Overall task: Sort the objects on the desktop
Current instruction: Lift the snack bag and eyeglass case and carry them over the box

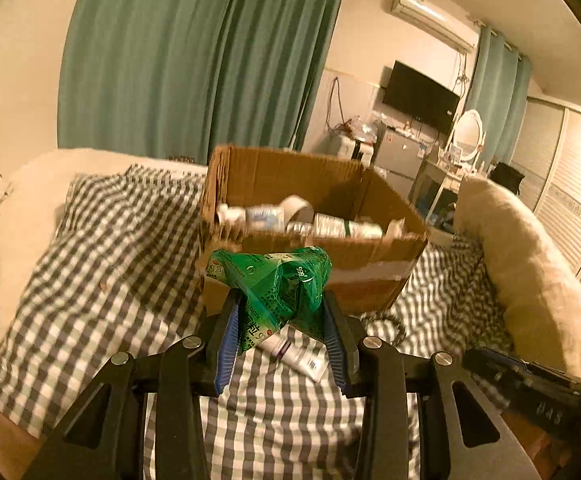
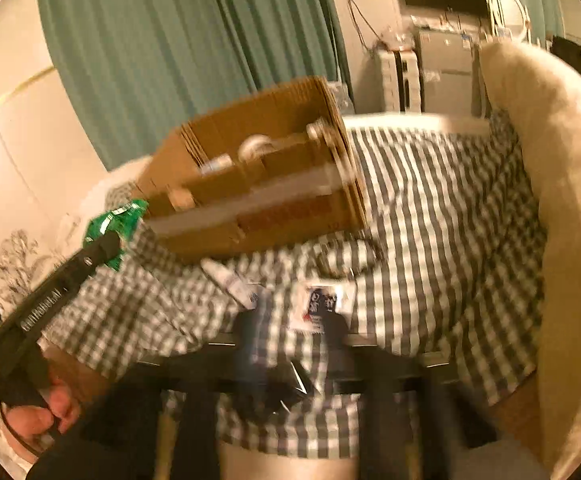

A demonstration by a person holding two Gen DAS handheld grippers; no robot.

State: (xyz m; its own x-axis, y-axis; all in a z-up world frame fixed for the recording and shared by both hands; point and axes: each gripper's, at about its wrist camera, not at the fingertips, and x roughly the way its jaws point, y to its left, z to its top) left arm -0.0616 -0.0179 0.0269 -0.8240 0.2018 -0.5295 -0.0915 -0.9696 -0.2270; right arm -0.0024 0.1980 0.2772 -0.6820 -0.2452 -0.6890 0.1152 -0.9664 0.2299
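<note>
The open brown cardboard box (image 1: 314, 216) already holds several white bottles and tubes and a roll of tape, so much of the sorting looks done. The left gripper (image 1: 282, 320) is clamped on a crumpled green plastic packet (image 1: 270, 284), held clear of the checked grey-and-white cloth (image 1: 102, 264) just short of the box's near wall; dropping it in seems to be the step in hand. Directly below that gripper, a white tube with a purple band (image 1: 294, 354) lies on the cloth, not yet sorted. The right gripper (image 2: 294, 320) is blurred; its jaws appear to stand apart, with a small white sachet with dark blue print (image 2: 322, 304) lying flat just ahead of them, apparently not gripped. It and the tube remain to be boxed.
</note>
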